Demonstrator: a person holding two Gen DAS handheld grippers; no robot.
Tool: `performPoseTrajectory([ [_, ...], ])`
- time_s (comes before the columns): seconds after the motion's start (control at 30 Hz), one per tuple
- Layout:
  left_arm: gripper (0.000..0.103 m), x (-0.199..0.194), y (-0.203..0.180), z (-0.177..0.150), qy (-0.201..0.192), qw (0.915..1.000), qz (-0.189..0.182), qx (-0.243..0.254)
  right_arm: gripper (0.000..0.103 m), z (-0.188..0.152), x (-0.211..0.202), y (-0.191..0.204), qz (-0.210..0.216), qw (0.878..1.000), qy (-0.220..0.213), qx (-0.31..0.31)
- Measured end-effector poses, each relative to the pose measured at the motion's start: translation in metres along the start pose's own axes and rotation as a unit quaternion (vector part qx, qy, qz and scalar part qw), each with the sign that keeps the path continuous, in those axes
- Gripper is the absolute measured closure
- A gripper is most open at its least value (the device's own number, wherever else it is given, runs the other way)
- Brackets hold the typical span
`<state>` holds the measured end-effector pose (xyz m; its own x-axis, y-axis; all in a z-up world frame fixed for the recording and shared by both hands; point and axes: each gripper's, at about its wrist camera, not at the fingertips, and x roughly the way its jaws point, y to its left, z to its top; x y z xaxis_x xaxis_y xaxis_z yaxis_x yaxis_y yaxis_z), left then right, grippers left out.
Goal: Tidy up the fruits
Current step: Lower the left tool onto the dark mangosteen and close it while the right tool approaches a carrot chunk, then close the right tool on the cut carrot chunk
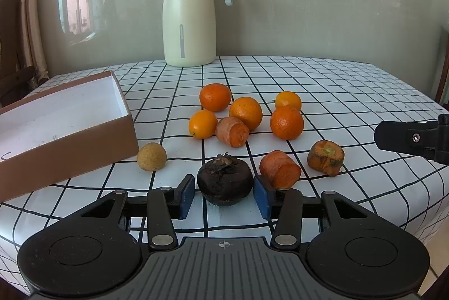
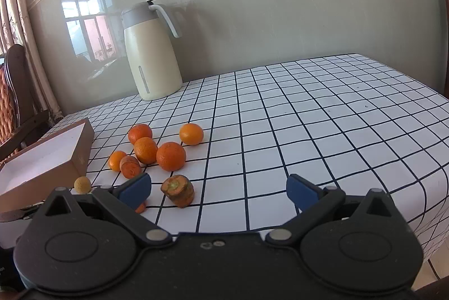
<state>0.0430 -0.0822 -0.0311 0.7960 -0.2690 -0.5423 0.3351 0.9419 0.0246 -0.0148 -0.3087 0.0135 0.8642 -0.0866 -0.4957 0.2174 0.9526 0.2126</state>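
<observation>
A dark purple-brown fruit (image 1: pixel 224 180) sits on the checked tablecloth between the blue pads of my left gripper (image 1: pixel 224 194); the jaws stand around it with small gaps, not clamped. Several oranges (image 1: pixel 245 112) and three carrot chunks (image 1: pixel 280 169) lie beyond it. A small yellow-brown fruit (image 1: pixel 151 156) lies next to the open cardboard box (image 1: pixel 84 151). My right gripper (image 2: pixel 219 192) is open wide and empty, with a carrot chunk (image 2: pixel 178 190) just inside its left pad. The oranges (image 2: pixel 170 156) and the box (image 2: pixel 47 176) lie to its left.
A cream thermos jug (image 1: pixel 190 16) stands at the back of the table by the wall. The table's front edge curves down close to both grippers. A wooden chair (image 2: pixel 16 103) stands at the left. The right half of the tablecloth (image 2: pixel 322 131) is bare.
</observation>
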Motion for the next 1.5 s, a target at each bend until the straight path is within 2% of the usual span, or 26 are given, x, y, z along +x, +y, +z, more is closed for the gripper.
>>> performPoseTrajectory([
  [0.43,0.061,-0.001,0.002,-0.001,0.0,1.0,-0.002,-0.009,0.006,0.0,0.004,0.005,0.001,1.0,0.007,-0.012],
  [0.77,0.061,-0.008,0.012,-0.001,-0.005,0.9997,0.015,-0.016,0.007,0.002,0.008,0.014,0.023,0.999,0.006,-0.028],
  [0.83,0.061,-0.008,0.014,-0.002,-0.004,0.9996,0.017,-0.02,0.012,0.002,0.01,0.018,0.026,0.999,0.007,-0.038],
  [0.9,0.061,-0.008,0.016,-0.002,-0.003,0.9996,0.019,-0.021,0.025,0.003,0.013,0.023,0.027,0.998,0.008,-0.048],
  [1.03,0.061,-0.008,0.018,-0.002,0.001,0.9994,0.021,-0.027,0.031,0.004,0.028,0.028,0.033,0.997,0.029,-0.056],
  [1.1,0.061,-0.007,0.019,-0.001,0.004,0.9993,0.022,-0.03,0.042,0.004,0.034,0.03,0.036,0.997,0.039,-0.061],
  [1.17,0.061,-0.007,0.019,-0.001,0.005,0.9992,0.022,-0.033,0.043,0.003,0.041,0.033,0.033,0.996,0.046,-0.065],
  [1.3,0.061,-0.005,0.02,-0.002,0.008,0.9991,0.022,-0.035,0.057,0.0,0.051,0.036,0.03,0.995,0.061,-0.07],
  [1.5,0.061,-0.005,0.02,-0.002,0.008,0.9991,0.023,-0.036,0.067,-0.005,0.059,0.043,0.029,0.993,0.07,-0.086],
])
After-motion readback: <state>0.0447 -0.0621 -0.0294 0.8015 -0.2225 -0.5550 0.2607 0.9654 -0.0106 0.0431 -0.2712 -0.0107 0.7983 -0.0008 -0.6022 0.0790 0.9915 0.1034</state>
